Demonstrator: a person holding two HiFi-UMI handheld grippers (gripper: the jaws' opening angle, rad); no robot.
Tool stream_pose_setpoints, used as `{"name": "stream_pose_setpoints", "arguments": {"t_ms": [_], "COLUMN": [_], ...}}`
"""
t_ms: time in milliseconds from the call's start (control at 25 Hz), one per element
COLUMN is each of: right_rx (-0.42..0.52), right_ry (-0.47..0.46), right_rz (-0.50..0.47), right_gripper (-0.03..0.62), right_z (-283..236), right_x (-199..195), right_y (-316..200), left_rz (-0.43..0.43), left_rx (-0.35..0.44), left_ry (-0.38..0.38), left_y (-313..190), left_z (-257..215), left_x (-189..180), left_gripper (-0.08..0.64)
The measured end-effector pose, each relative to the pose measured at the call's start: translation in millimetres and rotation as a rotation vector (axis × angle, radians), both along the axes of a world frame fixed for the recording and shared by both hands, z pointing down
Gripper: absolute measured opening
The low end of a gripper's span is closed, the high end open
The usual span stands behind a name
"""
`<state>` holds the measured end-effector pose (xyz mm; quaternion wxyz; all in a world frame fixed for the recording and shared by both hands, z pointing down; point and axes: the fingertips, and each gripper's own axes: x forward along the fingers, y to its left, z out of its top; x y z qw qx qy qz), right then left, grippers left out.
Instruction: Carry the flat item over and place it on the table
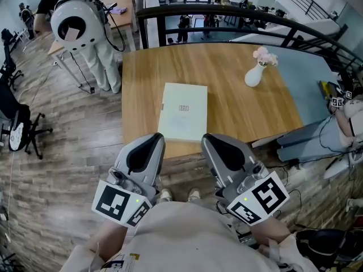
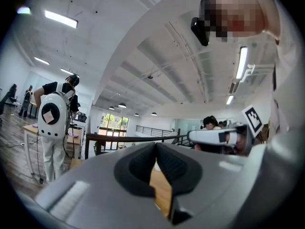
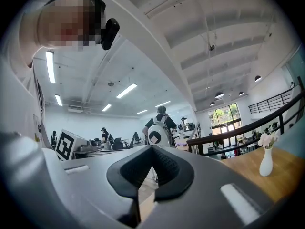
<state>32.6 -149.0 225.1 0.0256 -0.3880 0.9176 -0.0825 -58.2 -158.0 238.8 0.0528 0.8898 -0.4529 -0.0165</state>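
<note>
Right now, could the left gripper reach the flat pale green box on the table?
Probably yes: the flat pale green box lies right ahead of the left gripper, nothing between, though that gripper is shut.

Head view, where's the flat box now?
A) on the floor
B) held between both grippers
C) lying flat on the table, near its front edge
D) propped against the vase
C: the box lies flat on the table by its near edge, and the left gripper and right gripper both have their jaws shut on nothing.
</note>
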Motion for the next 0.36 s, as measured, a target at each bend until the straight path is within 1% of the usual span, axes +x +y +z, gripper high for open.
{"name": "stream_pose_setpoints", "arguments": {"t_ms": [200,360], "right_rx": [0.004,-0.005], "right_ry": [0.016,0.014], "right_rz": [-0.01,-0.02], "right_gripper": [0.0,0.0], "right_z": [2.8,-1.7], "right_x": [-0.8,0.8], "right_y": [10.9,13.3], "left_rz": [0.012,0.004], "left_rx": [-0.005,-0.003], "left_ry": [0.0,0.002], "left_y": [9.9,10.8], "left_z": [2.6,-3.4], "left_x": [4.7,6.9], "left_gripper": [0.003,0.003]}}
